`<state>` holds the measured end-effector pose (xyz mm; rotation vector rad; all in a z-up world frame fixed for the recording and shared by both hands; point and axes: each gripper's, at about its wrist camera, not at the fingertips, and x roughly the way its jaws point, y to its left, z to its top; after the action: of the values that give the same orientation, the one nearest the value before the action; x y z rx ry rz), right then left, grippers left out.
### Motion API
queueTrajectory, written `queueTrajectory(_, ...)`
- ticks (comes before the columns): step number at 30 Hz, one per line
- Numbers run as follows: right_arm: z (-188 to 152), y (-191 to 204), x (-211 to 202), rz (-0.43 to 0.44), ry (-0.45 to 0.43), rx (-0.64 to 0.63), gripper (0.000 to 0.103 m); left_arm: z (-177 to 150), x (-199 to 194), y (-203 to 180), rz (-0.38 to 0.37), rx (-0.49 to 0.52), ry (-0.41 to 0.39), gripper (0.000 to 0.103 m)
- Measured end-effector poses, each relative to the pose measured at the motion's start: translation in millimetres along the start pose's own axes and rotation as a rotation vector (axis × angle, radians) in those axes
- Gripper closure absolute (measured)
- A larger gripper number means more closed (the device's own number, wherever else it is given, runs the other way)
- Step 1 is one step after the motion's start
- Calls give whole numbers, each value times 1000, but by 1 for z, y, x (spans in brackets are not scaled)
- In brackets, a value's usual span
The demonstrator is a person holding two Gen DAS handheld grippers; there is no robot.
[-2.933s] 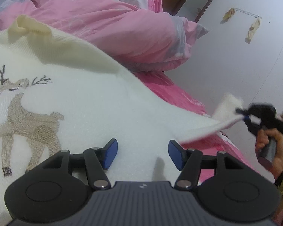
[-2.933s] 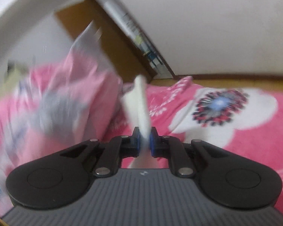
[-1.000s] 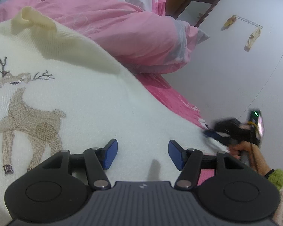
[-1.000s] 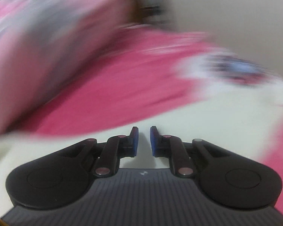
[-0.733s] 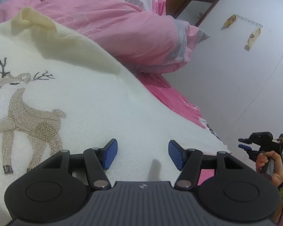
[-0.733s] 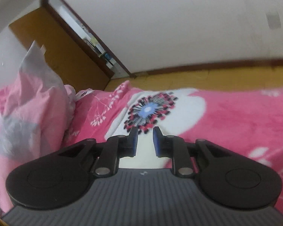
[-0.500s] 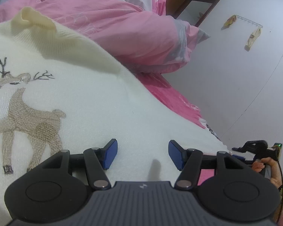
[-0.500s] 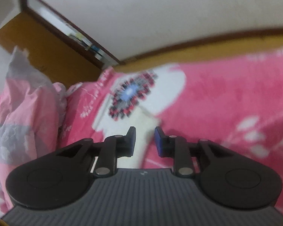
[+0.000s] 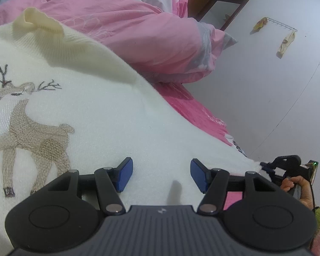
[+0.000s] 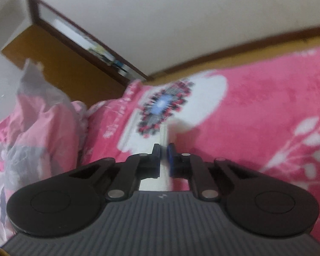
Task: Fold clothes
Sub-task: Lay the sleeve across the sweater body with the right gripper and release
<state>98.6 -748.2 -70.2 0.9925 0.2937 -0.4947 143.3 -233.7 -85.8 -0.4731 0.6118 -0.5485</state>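
Note:
A white knitted sweater (image 9: 96,117) with a brown reindeer and a cream collar lies spread on the bed. My left gripper (image 9: 161,175) hovers just over its lower part, open, with nothing between its blue pads. At the far right, my right gripper (image 9: 266,166), held by a hand (image 9: 296,183), pinches the sweater's pointed corner. In the right wrist view that gripper (image 10: 164,155) has its jaws closing tight on a strip of white fabric (image 10: 155,181), which runs forward between the pads.
A bunched pink duvet (image 9: 138,32) lies beyond the sweater. The pink floral blanket (image 10: 256,117) covers the bed to the right. A wooden cabinet (image 10: 59,64) stands at the wall, and a hook rail (image 9: 283,25) hangs there.
The right gripper swung away from the sweater's edge with its jaws slightly apart, then came back down to the corner and shut on the white fabric. The left gripper stayed put.

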Motion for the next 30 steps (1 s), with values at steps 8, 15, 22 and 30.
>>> queueTrajectory(8,-8,64,-43,96,-9,-171,98,9,-4,-3,24,-17,22,38)
queueTrajectory(15,-39,140,-83,237,43,-321,99,28,-44,-11,159,62,27,27)
queueTrajectory(22,-84,203,-113,369,110,-405,99,38,-78,21,291,43,86,29)
queueTrajectory(30,-149,257,-135,493,224,-477,99,38,-82,47,248,-7,155,32)
